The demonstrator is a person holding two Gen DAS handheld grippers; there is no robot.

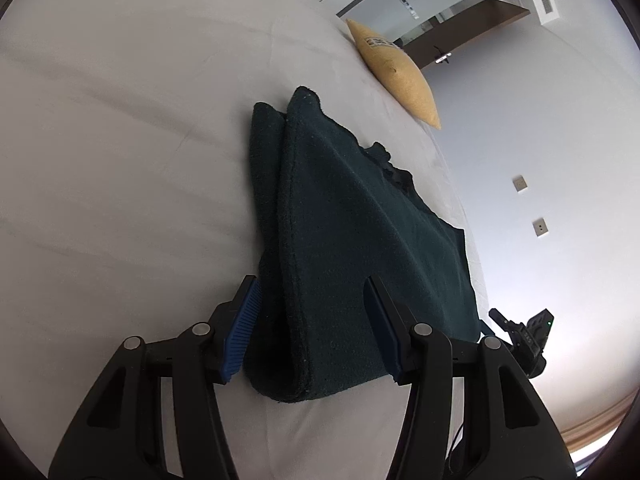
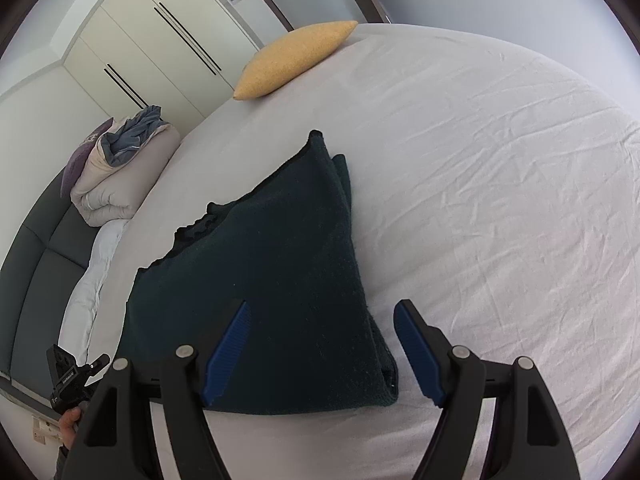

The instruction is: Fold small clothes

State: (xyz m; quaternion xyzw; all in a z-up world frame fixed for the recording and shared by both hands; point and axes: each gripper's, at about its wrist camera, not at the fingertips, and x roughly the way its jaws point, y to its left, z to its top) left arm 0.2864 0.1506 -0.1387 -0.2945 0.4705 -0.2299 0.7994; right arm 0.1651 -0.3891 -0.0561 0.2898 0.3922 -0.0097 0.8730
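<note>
1. i see the dark green cloth (image 1: 352, 248) lying folded on the white sheet (image 1: 120, 160) of the bed, in the middle part, with its layers stacked at one side.
2. my left gripper (image 1: 316, 328) is spread wide. its blue pads (image 1: 240, 332) stand on both sides of the folded near corner of the cloth, and i cannot tell if they touch it.
3. my right gripper (image 2: 324, 356) is also spread wide. one pad (image 2: 228, 352) is over the cloth (image 2: 272, 280), the other pad is over the bare sheet (image 2: 500, 200) just beside the folded edge.
4. neither gripper is pinching anything.
5. a yellow pillow (image 2: 296, 58) lies at the far edge of the bed, well apart from the cloth.
6. a rolled duvet (image 2: 120, 176) sits near the grey headboard (image 2: 36, 264).
7. in the right view i see the other gripper (image 2: 74, 376) low at the left.
</note>
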